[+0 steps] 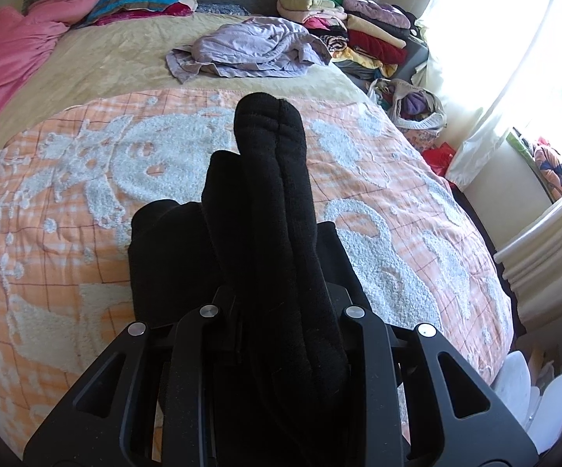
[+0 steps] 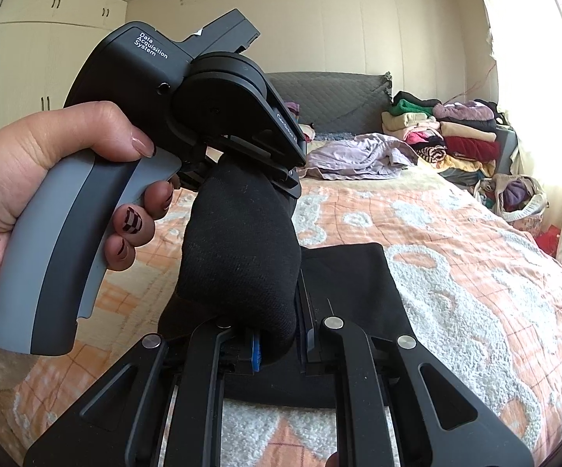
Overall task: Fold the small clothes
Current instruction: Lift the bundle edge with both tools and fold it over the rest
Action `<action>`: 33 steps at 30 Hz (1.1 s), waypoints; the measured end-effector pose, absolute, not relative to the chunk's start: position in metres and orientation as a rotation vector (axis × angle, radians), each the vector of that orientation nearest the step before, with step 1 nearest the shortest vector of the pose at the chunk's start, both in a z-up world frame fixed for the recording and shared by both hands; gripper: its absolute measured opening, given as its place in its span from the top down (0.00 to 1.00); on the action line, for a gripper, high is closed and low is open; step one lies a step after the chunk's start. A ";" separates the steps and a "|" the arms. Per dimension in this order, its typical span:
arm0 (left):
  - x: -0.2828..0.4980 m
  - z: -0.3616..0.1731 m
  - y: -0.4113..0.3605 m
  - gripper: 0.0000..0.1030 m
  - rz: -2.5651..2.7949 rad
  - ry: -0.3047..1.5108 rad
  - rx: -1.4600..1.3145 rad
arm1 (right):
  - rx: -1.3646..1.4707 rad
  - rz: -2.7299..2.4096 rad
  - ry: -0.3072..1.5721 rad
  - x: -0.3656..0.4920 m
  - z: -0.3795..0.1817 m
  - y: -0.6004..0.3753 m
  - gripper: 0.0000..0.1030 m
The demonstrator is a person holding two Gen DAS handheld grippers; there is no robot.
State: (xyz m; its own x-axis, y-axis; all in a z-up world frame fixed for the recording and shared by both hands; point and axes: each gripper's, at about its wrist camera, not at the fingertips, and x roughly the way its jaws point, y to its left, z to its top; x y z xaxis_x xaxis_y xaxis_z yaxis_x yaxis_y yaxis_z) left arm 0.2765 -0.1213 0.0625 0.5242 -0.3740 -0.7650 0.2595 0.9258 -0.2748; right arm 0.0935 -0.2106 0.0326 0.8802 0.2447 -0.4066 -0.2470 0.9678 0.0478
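A black sock [image 1: 277,210] hangs between both grippers above the bed. My left gripper [image 1: 281,311] is shut on one end of it; the sock drapes over the fingers and hides them. In the right wrist view the left gripper [image 2: 242,163] points down with the sock [image 2: 242,245] stretched from it to my right gripper [image 2: 281,342], which is shut on the sock's other end. More black fabric [image 2: 351,303] lies flat on the orange and white blanket [image 2: 475,272] under the sock; it also shows in the left wrist view [image 1: 164,257].
A crumpled lilac garment [image 1: 249,46] lies further up the bed. Stacks of folded clothes [image 1: 358,27] stand at the far right by the window. Pink bedding [image 1: 12,50] and striped pillows [image 1: 140,0] lie at the head. A bag of clothes [image 1: 413,105] sits beside the bed.
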 end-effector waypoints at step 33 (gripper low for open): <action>0.313 0.003 -0.186 0.71 -0.380 1.131 -0.079 | 0.267 0.263 0.632 0.137 -0.016 -0.266 0.87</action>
